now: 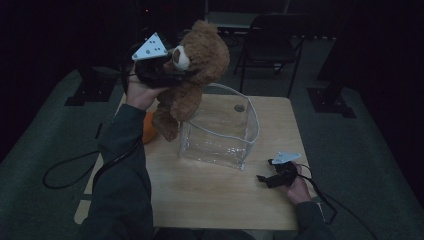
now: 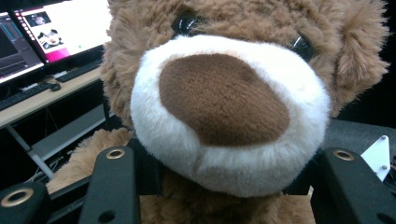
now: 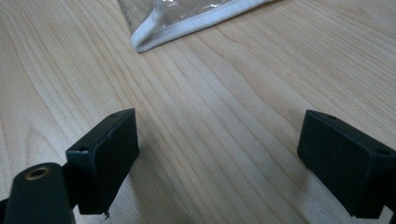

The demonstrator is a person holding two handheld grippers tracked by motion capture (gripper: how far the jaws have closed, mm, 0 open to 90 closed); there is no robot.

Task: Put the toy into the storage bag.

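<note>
Brown teddy bear (image 1: 192, 75) (white muzzle); clear, white-edged bag (image 1: 220, 130); pale wood-grain table (image 1: 210, 195).

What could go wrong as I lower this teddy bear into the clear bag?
1. The left gripper grips the teddy bear by the neck; the hanging body may swing or slip.
2. The clear bag stands unsupported, its rim sagging; the bear's legs could snag it and tip it. The right gripper rests open on the table.
</note>
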